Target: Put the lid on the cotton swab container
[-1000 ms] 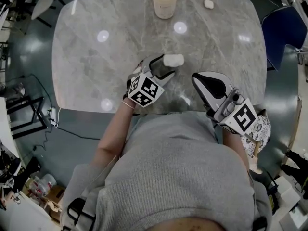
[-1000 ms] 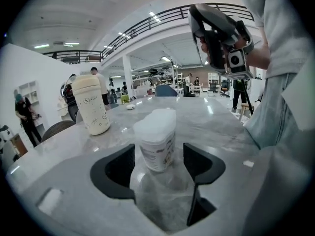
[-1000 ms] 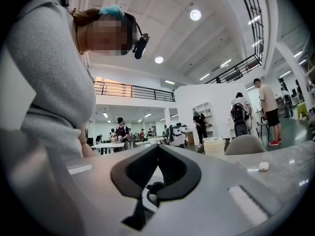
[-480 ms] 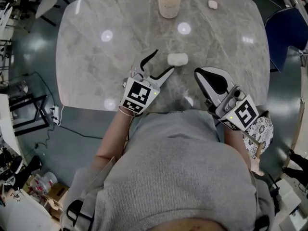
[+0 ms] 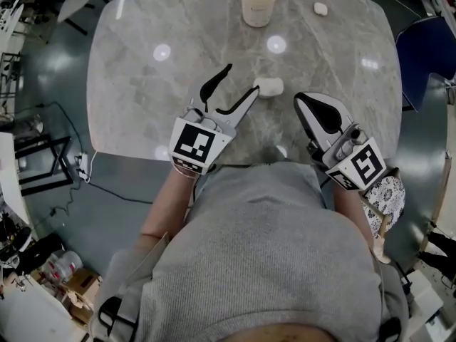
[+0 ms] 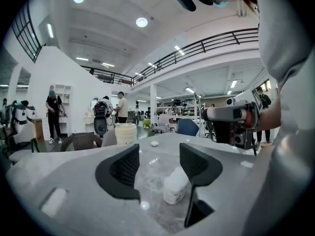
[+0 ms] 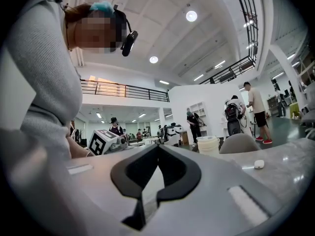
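Left tongs (image 5: 241, 79) open, jaws just narrowing, nothing between them. Small white piece (image 5: 269, 86), probably the lid, lies loose at their 3 o'clock. Right tongs (image 5: 305, 104) closed, empty, idle. Swab container (image 5: 258, 4) stands at 12 o'clock on the counter (image 5: 142, 98).

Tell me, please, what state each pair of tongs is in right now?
Left tongs: open, just been closing slightly, nothing between them.
Right tongs: shut, empty.

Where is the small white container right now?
In the head view the small white container lies on the marble table, between the tips of the left gripper and the right gripper, closer to the left one, whose open jaws do not grip it.
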